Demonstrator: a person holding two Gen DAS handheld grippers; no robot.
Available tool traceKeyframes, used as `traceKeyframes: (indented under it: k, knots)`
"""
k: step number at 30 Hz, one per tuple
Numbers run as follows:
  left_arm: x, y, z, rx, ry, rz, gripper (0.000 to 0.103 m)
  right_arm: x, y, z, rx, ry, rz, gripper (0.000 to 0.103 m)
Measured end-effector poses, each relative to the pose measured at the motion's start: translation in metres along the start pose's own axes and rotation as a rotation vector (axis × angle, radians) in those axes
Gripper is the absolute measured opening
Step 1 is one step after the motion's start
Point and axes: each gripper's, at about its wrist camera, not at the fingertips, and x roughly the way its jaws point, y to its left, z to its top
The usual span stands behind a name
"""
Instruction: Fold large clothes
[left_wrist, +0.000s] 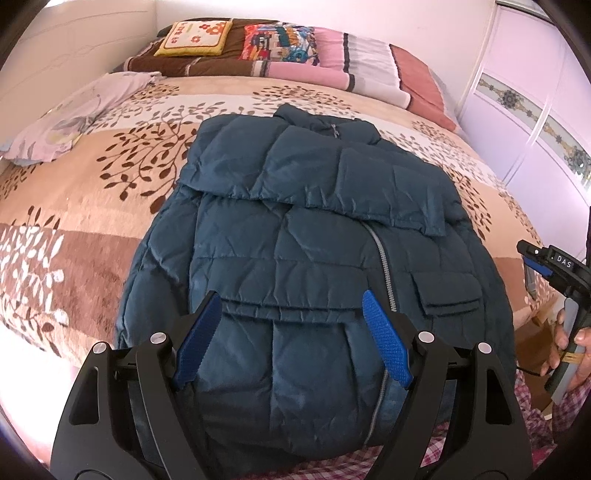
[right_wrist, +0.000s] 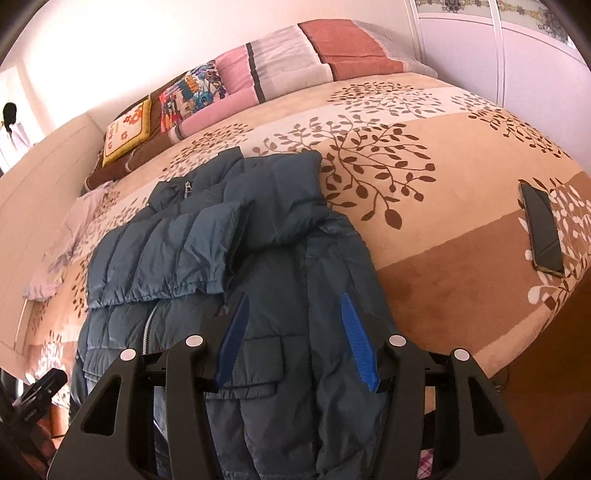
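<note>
Left wrist view: left claw (left_wrist: 291, 336) spread wide, gripping nothing, over the hem of the blue jacket (left_wrist: 314, 229). Right claw (right_wrist: 295, 339) also apart, above its pocket side. Jacket lies on bed (right_wrist: 461, 206), sleeves folded across chest; phone (right_wrist: 543, 229) near the edge.

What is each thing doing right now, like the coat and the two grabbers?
puffer jacket: lying flat on the bed, zipped, sleeves folded across the chest
left gripper: open, fingers above the hem, holding nothing
right gripper: open, holding nothing
phone: lying on the blanket, screen dark
</note>
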Motion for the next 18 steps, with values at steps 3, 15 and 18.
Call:
traceKeyframes:
  k: [3, 15, 18]
  knots:
    - [0.0, -0.002, -0.004, 0.002, 0.008, 0.005, 0.078, -0.001, -0.003, 0.0, 0.003, 0.001, -0.001, 0.053]
    - [-0.007, -0.001, -0.009, 0.003, 0.003, 0.018, 0.078, -0.015, -0.043, 0.008, 0.13, -0.025, 0.011, 0.053]
    - [-0.007, 0.002, -0.009, -0.005, 0.006, 0.026, 0.078, -0.017, -0.051, 0.01, 0.14, -0.033, 0.001, 0.053]
